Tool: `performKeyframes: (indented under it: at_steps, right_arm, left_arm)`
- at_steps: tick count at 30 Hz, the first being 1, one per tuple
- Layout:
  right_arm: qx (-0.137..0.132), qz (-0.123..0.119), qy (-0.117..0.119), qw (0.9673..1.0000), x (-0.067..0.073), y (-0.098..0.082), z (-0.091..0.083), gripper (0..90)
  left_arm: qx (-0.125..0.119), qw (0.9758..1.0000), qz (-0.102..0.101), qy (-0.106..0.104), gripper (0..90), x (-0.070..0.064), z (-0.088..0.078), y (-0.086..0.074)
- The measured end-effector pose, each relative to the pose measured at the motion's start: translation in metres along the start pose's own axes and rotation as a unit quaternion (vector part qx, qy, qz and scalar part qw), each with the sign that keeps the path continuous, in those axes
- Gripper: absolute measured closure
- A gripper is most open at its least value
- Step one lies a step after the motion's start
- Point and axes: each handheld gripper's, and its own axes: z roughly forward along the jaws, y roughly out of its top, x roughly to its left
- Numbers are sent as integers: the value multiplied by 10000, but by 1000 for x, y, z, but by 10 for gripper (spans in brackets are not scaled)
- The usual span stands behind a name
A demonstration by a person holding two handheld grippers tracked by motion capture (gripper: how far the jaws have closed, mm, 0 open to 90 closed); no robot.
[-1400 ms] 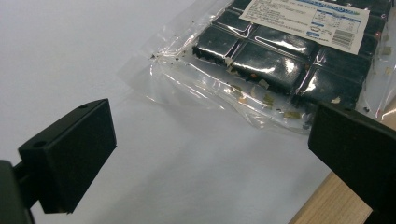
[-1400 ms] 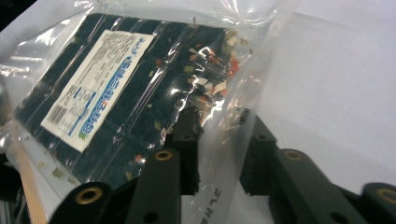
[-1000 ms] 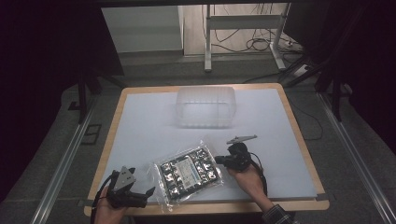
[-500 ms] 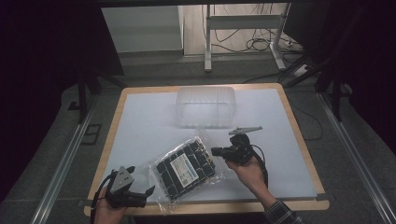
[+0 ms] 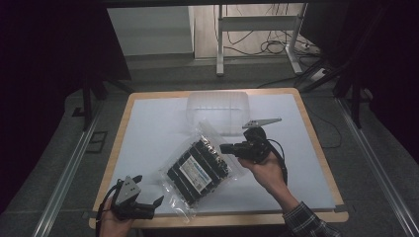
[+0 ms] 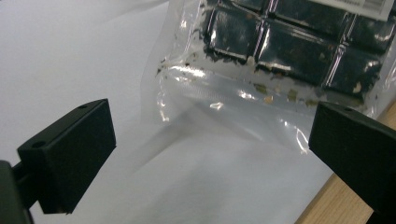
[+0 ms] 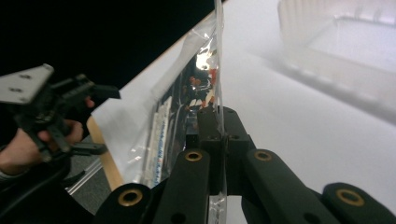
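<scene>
Bag [image 5: 197, 170] of dark blocks, clear plastic, white label on its face; long axis runs from the near-left table edge up toward the right gripper [image 5: 228, 147], which clamps the far corner of the film. In the right gripper view the jaws sit pressed together with the bag's edge [image 7: 217, 70] pinched between them, film rising straight up from the fingertips. That end looks lifted; the near end hangs down to the white table [image 5: 148, 128].

Left gripper [image 5: 157, 201] rests near the front edge, jaws spread wide, nothing between them. In the left gripper view the bag's sealed clear margin [image 6: 233, 112] lies just ahead of the fingertips and toward the right finger [image 6: 355, 149], apart from both; crumbs are caught along the seal. Left hand is the nearer one to that free end.

Clear tub [image 5: 218, 109] stands beyond the right fingertips, on the far side of the bag.

Right forearm comes in from the lower right, palm up under the gripper, grey plate on top pointing away. Left hand low, gripper aimed rightward at the bag
</scene>
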Motion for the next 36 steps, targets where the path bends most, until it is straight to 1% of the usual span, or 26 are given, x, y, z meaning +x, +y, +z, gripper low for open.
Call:
performKeyframes:
  at_steps: [1, 9, 15, 20, 23, 27, 30, 33, 36]
  right_arm:
    - [-22, -30, 15, 10000, 2, 3, -2, 892]
    - [-205, -216, 27, 9996, 15, 30, -19, 892]
    - [-336, -327, 23, 9989, 19, 43, -29, 892]
    - [-400, -333, -35, 9986, 16, 49, -35, 892]
    - [-412, -370, -87, 9984, 13, 52, -39, 892]
    - [-445, -334, -146, 9983, 8, 58, -44, 892]
    - [-468, -340, -189, 9981, 6, 65, -48, 892]
    - [-424, -356, -194, 9983, 2, 72, -51, 891]
    - [-421, -364, -254, 9981, 0, 79, -54, 891]
  left_arm:
    - [13, 10000, 23, 4, 2, 1, -1, 0]
    - [-83, 9999, -72, -12, 0, 3, -3, 0]
    - [-114, 9999, -100, -32, 0, 4, -4, 0]
    - [-121, 9999, -98, -20, 0, 4, -3, 0]
    - [-166, 9998, -138, -35, 0, 5, -5, 0]
    - [-208, 9996, -175, -43, 0, 6, -5, 0]
    - [-239, 9995, -189, -53, 0, 6, -6, 0]
    - [-269, 9994, -209, -87, 0, 6, -6, 0]
    - [-301, 9993, -216, -112, 0, 7, -7, 0]
